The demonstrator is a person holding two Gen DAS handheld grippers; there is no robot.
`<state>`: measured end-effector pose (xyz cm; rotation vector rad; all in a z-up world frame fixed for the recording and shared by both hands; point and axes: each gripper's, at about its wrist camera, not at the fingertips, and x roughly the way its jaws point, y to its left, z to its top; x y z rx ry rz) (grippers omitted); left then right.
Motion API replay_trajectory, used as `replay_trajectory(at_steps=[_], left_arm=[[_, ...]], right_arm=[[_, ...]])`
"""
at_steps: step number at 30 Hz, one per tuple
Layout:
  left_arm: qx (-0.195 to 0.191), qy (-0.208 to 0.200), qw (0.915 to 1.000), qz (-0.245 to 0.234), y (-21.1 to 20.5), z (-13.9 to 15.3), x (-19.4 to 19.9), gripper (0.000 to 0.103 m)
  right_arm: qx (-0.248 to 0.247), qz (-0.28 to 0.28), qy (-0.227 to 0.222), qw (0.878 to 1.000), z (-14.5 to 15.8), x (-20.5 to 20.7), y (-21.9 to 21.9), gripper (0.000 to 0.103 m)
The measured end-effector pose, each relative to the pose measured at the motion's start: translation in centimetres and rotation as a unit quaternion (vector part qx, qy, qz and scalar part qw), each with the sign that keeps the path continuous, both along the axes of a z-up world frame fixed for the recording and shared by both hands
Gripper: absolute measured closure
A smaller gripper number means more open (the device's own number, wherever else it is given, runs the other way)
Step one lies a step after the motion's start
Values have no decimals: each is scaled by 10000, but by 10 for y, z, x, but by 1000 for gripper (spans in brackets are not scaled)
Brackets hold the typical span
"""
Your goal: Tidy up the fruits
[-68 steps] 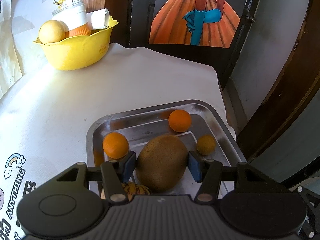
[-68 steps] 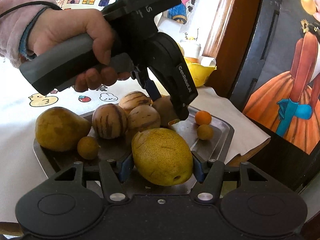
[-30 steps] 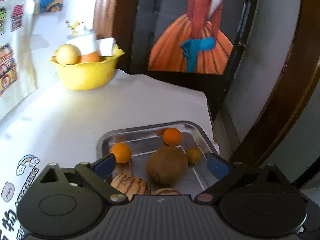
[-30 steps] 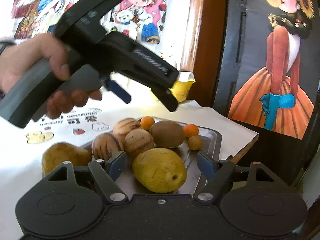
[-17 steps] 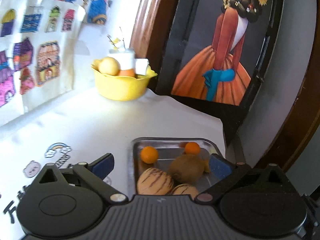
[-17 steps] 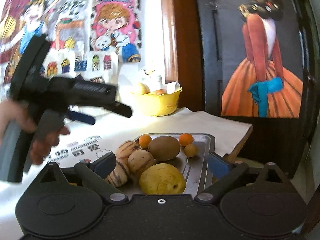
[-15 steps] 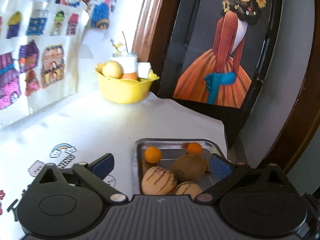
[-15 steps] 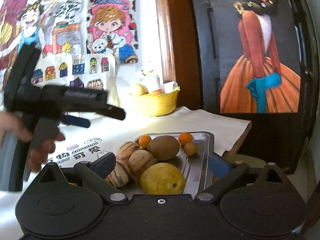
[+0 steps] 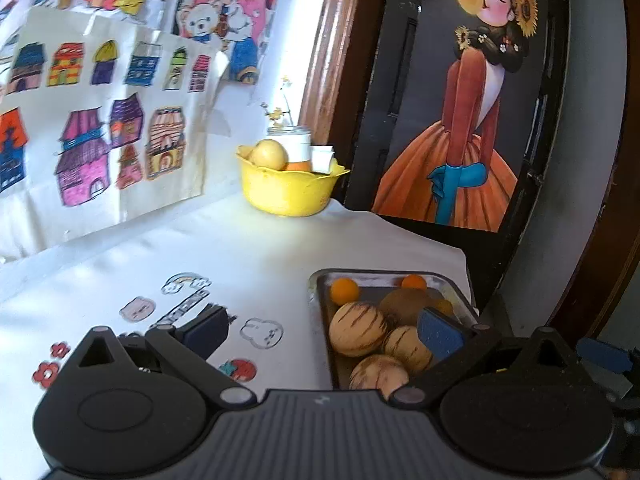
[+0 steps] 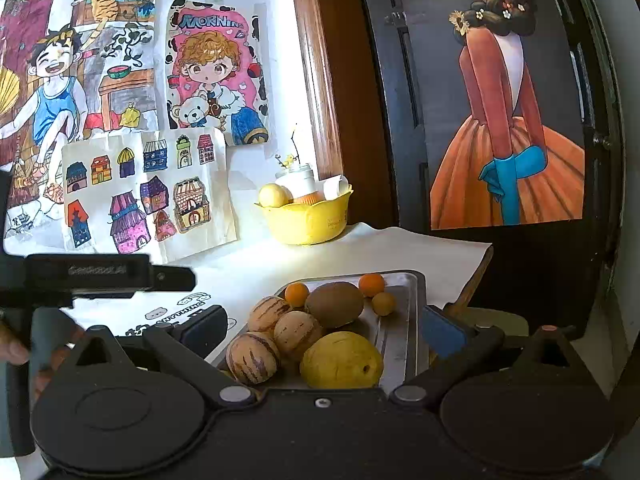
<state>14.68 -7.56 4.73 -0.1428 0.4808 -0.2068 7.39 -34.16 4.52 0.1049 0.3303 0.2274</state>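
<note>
A steel tray [image 10: 412, 304] on the white table holds a brown kiwi [image 10: 335, 304], a yellow pear [image 10: 341, 359], three striped melons [image 10: 297, 335], two small oranges [image 10: 371, 284] and a small yellow fruit [image 10: 383, 303]. The tray [image 9: 456, 286] also shows in the left wrist view with the kiwi [image 9: 404, 300] and striped melons [image 9: 358, 329]. My left gripper [image 9: 320, 332] is open and empty, pulled back left of the tray. My right gripper [image 10: 320, 330] is open and empty, raised in front of the tray. The left gripper's body [image 10: 92, 276] shows at the left.
A yellow bowl [image 10: 310, 218] with a round fruit, a jar and paper stands at the back by the wall; it also shows in the left wrist view [image 9: 288, 186]. Drawings cover the wall. The table's right edge drops off beside the tray, near a dark door.
Both grippers let go of their fruit, the left of the kiwi and the right of the pear, opened, and pulled back and up from the tray. The left gripper swung leftward.
</note>
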Motion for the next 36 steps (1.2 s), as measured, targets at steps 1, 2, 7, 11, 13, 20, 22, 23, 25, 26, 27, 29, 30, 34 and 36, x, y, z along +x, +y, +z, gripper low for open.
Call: replay_trajectory(at_steps=[1, 2, 7, 11, 13, 20, 22, 23, 25, 26, 27, 29, 30, 34, 36], left_arm=[[-8, 12, 10000, 17, 3, -1, -3, 1], [-11, 28, 10000, 36, 6, -1, -6, 1], [8, 73, 9998, 171, 19, -6, -20, 0], [-6, 95, 9997, 245, 29, -8, -30, 0], [-15, 108, 9996, 278, 33, -10, -35, 0], [5, 75, 9994, 345, 45, -16, -50, 0], [20, 41, 9992, 386, 48, -17, -55, 0], [25, 23, 9992, 404, 49, -17, -57, 0], [45, -23, 9990, 448, 52, -18, -62, 0], [55, -36, 9989, 463, 54, -18, -65, 0], [62, -44, 9988, 481, 55, -19, -67, 0], [67, -60, 9986, 515, 59, -20, -72, 0], [73, -71, 9985, 535, 61, -21, -76, 0], [73, -113, 9979, 637, 68, -24, -88, 0], [73, -126, 9975, 691, 71, -26, -95, 0]], right_arm=[[-21, -20, 9, 10000, 1, -1, 1, 1], [-27, -41, 21, 10000, 1, -2, 2, 1], [-20, -110, 46, 9999, 4, -8, 8, 1], [-76, -125, 25, 9999, 5, -15, 13, 1], [-105, -133, 22, 9999, 6, -18, 16, 1], [-178, -182, -12, 9997, 8, -31, 27, 1], [-191, -205, -26, 9996, 8, -34, 30, 1], [-185, -217, -31, 9996, 7, -37, 31, 1], [-168, -216, -21, 9996, 6, -41, 32, 1], [-158, -220, -18, 9996, 6, -43, 34, 1], [-151, -224, -17, 9996, 5, -45, 35, 1], [-150, -239, -13, 9996, 4, -50, 37, 1], [-151, -246, -13, 9996, 3, -52, 38, 1], [-155, -221, 30, 9996, 0, -62, 43, 1], [-177, -217, 40, 9996, -2, -67, 46, 1]])
